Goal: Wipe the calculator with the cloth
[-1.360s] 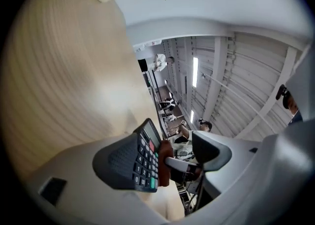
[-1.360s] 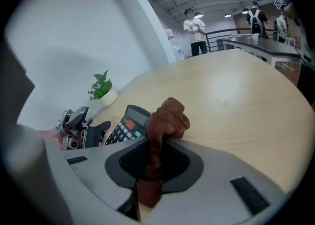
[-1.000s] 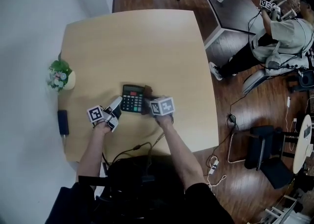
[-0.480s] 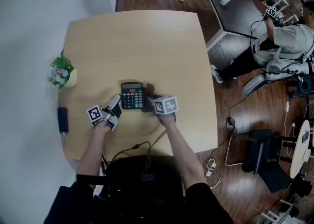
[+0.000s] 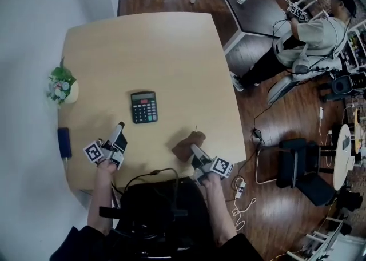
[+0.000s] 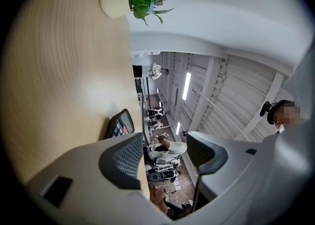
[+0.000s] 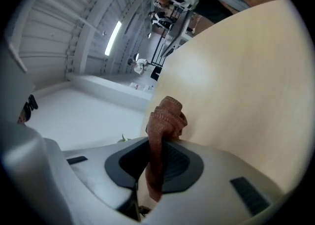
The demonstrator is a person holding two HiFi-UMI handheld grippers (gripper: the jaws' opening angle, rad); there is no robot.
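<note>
The black calculator (image 5: 143,107) lies flat on the light wooden table (image 5: 148,48), with nothing touching it. My left gripper (image 5: 118,132) is near the front left edge, well short of the calculator. In the left gripper view its jaws are closing with nothing between them, and the calculator (image 6: 119,123) shows beyond the left pad (image 6: 129,157). My right gripper (image 5: 193,151) is at the front right, shut on the brown cloth (image 5: 186,144). In the right gripper view the cloth (image 7: 165,120) sticks up bunched out of the pinched jaws.
A small potted plant (image 5: 62,87) stands at the table's left edge, with a dark flat object (image 5: 63,142) nearer me. A black cable (image 5: 150,175) runs over the front edge. A seated person (image 5: 309,37) and a dark desk (image 5: 251,8) are off to the right.
Both grippers have pulled back from the calculator toward the table's front edge. The right one carried the cloth off to the front right. The calculator now lies alone.
</note>
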